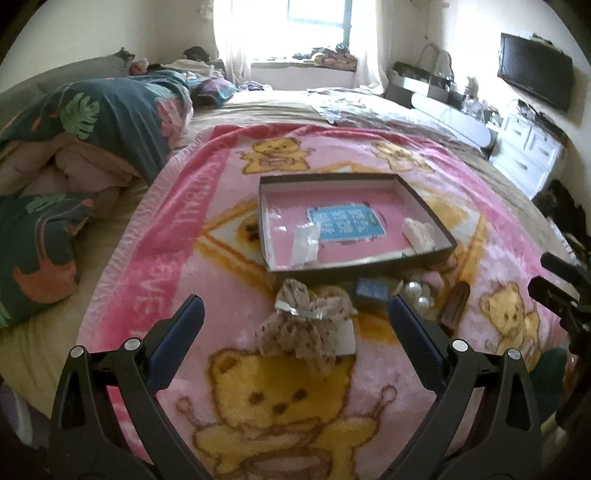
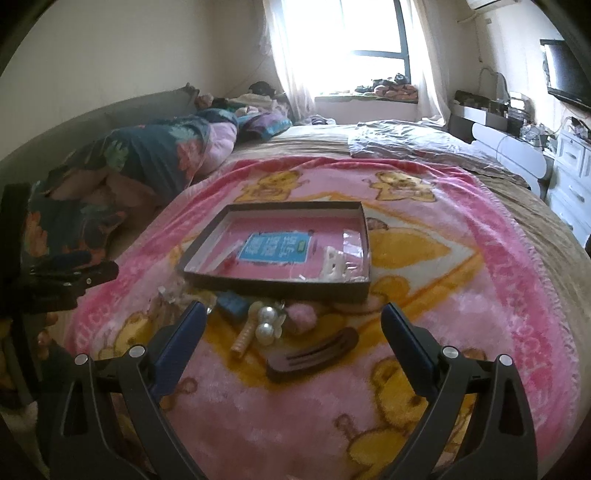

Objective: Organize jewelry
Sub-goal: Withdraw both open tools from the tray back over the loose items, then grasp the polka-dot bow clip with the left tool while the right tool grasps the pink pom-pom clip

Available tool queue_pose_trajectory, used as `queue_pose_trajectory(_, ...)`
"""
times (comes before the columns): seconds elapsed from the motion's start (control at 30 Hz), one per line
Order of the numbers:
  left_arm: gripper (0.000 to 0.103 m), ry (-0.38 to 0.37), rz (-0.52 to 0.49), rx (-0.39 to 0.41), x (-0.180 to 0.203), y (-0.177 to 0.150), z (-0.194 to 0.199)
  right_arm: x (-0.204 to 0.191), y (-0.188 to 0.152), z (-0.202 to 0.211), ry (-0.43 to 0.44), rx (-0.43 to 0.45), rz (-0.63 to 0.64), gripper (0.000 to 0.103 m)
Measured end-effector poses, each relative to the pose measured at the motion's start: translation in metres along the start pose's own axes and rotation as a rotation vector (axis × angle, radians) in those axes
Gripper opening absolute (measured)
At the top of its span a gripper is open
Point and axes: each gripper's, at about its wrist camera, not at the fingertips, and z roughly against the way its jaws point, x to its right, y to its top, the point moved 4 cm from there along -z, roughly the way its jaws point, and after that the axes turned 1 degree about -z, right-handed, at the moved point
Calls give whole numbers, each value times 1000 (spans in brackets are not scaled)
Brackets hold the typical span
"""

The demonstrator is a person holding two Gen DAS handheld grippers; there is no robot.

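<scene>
A shallow dark box (image 1: pixel 428 206) (image 2: pixel 275 286) lies on the pink bear blanket, with a blue card (image 1: pixel 345 223), a clear bag (image 1: pixel 304 243) and a white clip (image 2: pixel 334 266) inside. My left gripper (image 1: pixel 295 314) is open above a dotted fabric bow (image 1: pixel 306 326). My right gripper (image 2: pixel 293 319) is open above a brown hair clip (image 2: pixel 314 354), pearl pieces (image 2: pixel 267 323), a pink pompom (image 2: pixel 303 317), a beige clip (image 2: pixel 243 339) and a small blue box (image 2: pixel 232 304), all in front of the dark box.
The blanket (image 1: pixel 221 206) covers a bed. A dark floral quilt (image 1: pixel 110 122) is bunched at the left. White drawers (image 1: pixel 528 147) and a wall television (image 1: pixel 535 70) stand at the right. A window (image 2: pixel 369 26) is at the back.
</scene>
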Motion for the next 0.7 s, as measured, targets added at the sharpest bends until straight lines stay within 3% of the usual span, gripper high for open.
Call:
queue_pose_trajectory(0.4, 94, -39, -46, -74, 19, -36, -23, -2, -23, -13, 11, -76, 25, 95)
queue_pose_trajectory(0.7, 93, 4, -10, -112, 2, -44, -60, 6, -30, -44, -4, -141, 41, 90)
